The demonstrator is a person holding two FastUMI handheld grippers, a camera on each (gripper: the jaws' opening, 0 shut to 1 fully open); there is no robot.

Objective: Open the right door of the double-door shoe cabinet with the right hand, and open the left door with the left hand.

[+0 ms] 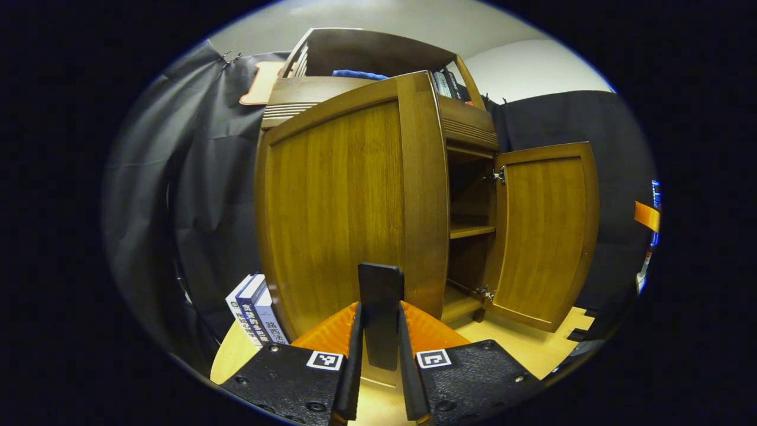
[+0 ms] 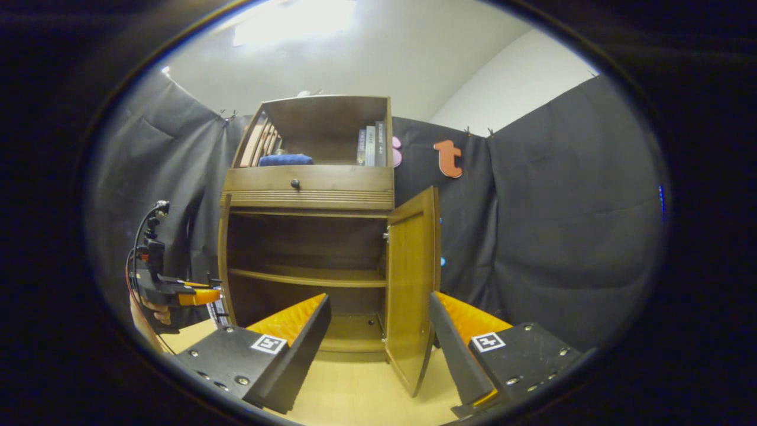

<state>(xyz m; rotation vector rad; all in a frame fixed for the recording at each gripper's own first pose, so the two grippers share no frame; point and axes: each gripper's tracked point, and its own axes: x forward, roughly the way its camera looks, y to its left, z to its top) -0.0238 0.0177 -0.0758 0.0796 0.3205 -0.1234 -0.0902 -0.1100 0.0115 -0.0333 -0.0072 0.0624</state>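
Wooden and brown, the double-door shoe cabinet (image 2: 307, 236) stands on a pale floor (image 2: 355, 396) against the black cloth wall, with both doors swung out. In the left gripper view the left door (image 1: 349, 207) fills the middle of the frame, seen from its outer face, and the left gripper (image 1: 381, 331) has its two fingers drawn close, pinching a dark upright handle (image 1: 380, 296) at the door's free edge. Beyond that edge the cabinet's inner shelf (image 1: 471, 231) shows, and the right door (image 1: 544, 231) hangs wide open on its hinges at the far side. A small stack of books (image 1: 254, 316) leans on the floor just beside the left door's lower corner. In the right gripper view the right gripper (image 2: 378, 349) has its fingers spread wide apart, holding nothing, with the right door's edge between them but farther off. The same view shows the left gripper and the hand holding it at the cabinet's left side. Books and a blue folded cloth (image 2: 285, 160) sit on the open top shelf.
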